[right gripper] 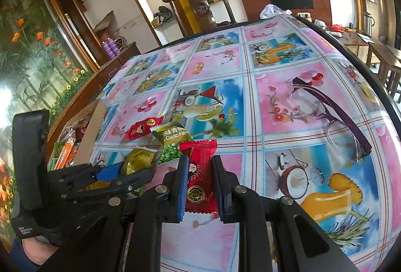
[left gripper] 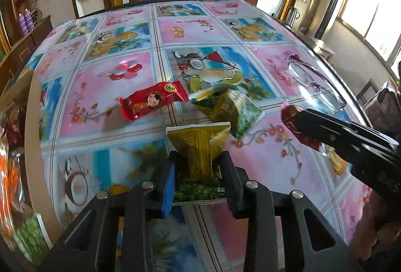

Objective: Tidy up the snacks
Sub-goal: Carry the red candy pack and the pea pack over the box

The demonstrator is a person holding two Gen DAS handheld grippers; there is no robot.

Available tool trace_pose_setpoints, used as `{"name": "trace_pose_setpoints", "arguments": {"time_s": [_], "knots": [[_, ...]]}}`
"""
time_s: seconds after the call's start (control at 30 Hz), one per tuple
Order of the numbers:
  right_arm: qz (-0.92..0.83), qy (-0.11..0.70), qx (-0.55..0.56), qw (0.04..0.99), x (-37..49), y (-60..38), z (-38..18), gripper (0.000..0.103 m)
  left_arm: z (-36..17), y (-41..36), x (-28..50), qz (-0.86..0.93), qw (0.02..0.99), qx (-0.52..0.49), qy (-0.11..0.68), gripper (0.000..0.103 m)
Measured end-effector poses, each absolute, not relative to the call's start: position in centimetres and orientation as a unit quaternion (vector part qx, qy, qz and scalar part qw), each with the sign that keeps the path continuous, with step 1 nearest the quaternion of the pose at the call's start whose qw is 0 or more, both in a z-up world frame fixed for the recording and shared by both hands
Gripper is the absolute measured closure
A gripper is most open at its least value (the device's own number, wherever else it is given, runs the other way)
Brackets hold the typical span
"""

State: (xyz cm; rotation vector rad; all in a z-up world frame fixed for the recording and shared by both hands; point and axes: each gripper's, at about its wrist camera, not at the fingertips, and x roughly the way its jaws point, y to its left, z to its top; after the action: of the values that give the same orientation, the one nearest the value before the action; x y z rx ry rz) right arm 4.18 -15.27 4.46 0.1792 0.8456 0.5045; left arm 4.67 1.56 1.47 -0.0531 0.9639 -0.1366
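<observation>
Right wrist: right hand-held gripper (right gripper: 200,171) clamps red candy (right gripper: 200,179); glasses (right gripper: 333,116) lie nearby.

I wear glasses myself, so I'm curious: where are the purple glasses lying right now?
The purple glasses lie folded on the tablecloth on the right of both views, well apart from the snack packets and beyond the red packet in the right gripper.

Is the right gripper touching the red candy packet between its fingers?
Touching. In the right wrist view, the right gripper has both pads pressed against the sides of the red candy packet, with no gap showing on either side.
</observation>
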Motion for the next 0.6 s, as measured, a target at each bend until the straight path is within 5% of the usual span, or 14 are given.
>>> {"name": "trace_pose_setpoints", "arguments": {"time_s": [0.17, 0.6], "knots": [[0.240, 0.408, 0.083, 0.877, 4.4, -15.1, 4.3, 0.083, 2.2, 2.1, 3.0, -0.065, 0.899, -0.047, 0.431, 0.080], [0.238, 0.404, 0.075, 0.880, 4.4, -14.8, 4.2, 0.083, 3.2, 2.5, 2.4, -0.070, 0.912, -0.051, 0.401, 0.080]]}}
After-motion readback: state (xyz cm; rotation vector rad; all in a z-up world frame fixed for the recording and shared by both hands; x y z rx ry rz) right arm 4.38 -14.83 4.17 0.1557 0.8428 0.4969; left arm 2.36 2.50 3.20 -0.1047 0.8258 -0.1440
